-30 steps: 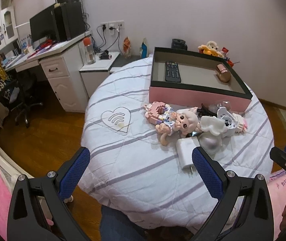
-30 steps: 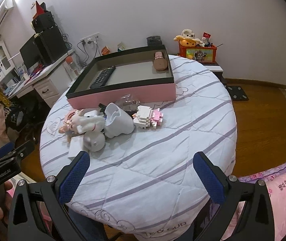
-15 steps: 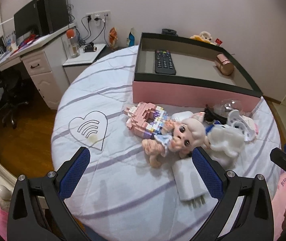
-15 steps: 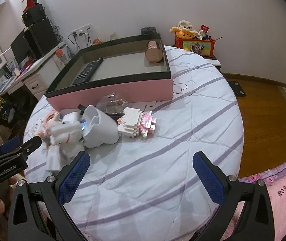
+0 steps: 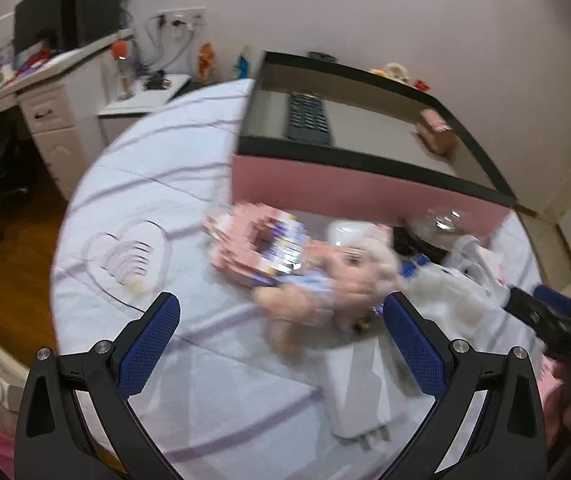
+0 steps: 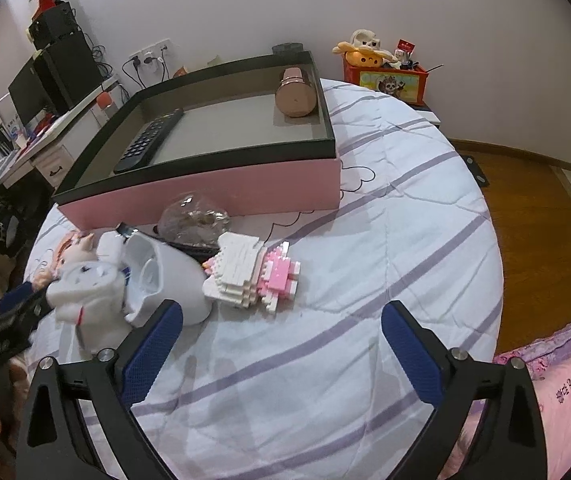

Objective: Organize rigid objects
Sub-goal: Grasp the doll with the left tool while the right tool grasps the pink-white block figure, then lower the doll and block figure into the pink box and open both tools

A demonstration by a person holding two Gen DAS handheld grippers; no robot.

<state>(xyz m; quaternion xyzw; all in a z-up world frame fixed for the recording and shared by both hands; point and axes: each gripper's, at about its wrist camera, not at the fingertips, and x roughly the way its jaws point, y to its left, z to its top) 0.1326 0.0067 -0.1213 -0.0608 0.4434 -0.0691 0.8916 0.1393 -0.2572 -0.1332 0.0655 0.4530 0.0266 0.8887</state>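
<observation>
A pink box with a black rim (image 5: 365, 184) (image 6: 205, 192) stands on the round table and holds a black remote (image 5: 309, 118) (image 6: 149, 142) and a pink cylinder (image 5: 435, 134) (image 6: 295, 94). In front of it lie a pink block figure (image 5: 257, 242), a doll (image 5: 337, 280), a white charger (image 5: 359, 392), a white holder (image 6: 165, 276), a white plush (image 6: 89, 296) and a white-pink block figure (image 6: 255, 274). My left gripper (image 5: 281, 336) is open just before the doll. My right gripper (image 6: 281, 340) is open, short of the block figure.
The table carries a white quilt with purple stripes (image 6: 385, 240). A crumpled clear bag (image 6: 193, 218) lies against the box. A white desk with monitor (image 5: 45, 80) stands to the left, a red toy box (image 6: 385, 76) behind the table, wooden floor (image 6: 533, 208) to the right.
Both grippers have moved forward and lower toward the pile of toys. The left view is now motion-blurred and close to the doll. Jaws stay open.
</observation>
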